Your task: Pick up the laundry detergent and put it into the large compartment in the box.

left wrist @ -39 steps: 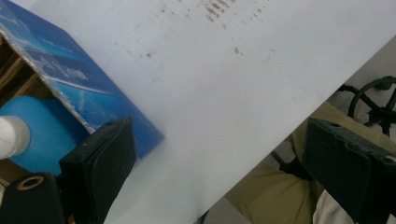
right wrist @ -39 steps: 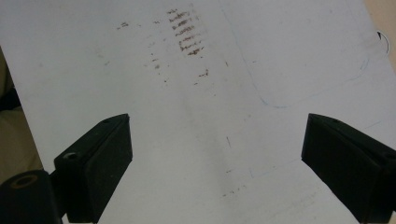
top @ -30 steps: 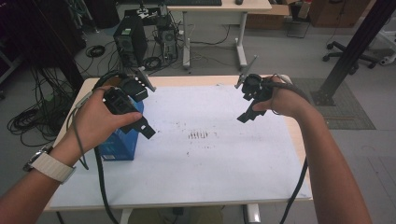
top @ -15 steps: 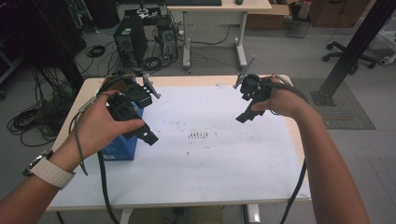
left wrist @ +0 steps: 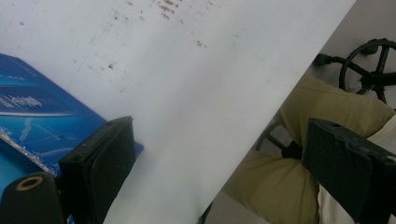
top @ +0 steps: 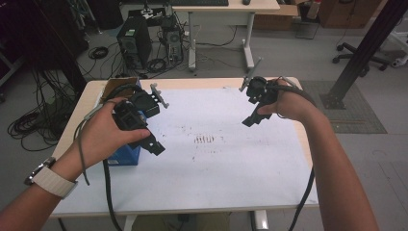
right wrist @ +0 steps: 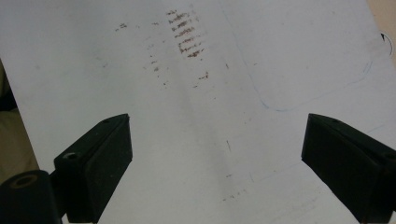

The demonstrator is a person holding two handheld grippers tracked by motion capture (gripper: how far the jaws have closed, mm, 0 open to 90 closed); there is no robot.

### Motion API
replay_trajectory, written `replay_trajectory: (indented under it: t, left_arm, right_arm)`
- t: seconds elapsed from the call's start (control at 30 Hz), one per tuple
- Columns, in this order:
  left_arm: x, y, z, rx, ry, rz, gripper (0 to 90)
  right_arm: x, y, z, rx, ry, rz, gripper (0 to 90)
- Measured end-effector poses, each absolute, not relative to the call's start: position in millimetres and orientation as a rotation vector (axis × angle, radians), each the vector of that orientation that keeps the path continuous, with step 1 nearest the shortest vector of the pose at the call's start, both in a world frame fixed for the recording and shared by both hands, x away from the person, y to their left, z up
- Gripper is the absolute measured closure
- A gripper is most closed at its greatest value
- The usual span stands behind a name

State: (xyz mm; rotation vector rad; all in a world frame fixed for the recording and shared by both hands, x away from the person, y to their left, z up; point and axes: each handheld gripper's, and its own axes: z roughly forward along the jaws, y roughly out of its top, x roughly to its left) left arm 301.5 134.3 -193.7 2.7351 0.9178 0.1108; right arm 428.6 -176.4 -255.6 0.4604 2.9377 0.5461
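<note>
Left tongs [top: 155,144] shifted beside glossy blue box [top: 124,155].

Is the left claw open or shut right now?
Open. In the left gripper view the left claw has its jaws wide apart with nothing between, beside the blue box.

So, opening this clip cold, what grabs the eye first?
The two hand-held grippers above the white table: the left gripper hangs at the table's left side, jaws wide apart, and the right gripper is raised near the far right, jaws also apart and holding nothing. Next comes the blue box, lying at the table's left edge right beside the left gripper, then the patch of brown smudges in the middle of the sheet.
</note>
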Motion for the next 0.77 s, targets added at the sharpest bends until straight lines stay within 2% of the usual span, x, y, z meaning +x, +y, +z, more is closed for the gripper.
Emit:
replay_trajectory:
  t: [0.77]
  left_arm:
    - [300.8, 135.0, -194.8, 2.730, 0.922, 0.111, 10.2]
  right_arm:
    - [425.9, -175.4, -257.9, 0.461, 2.938, 0.554, 8.1]
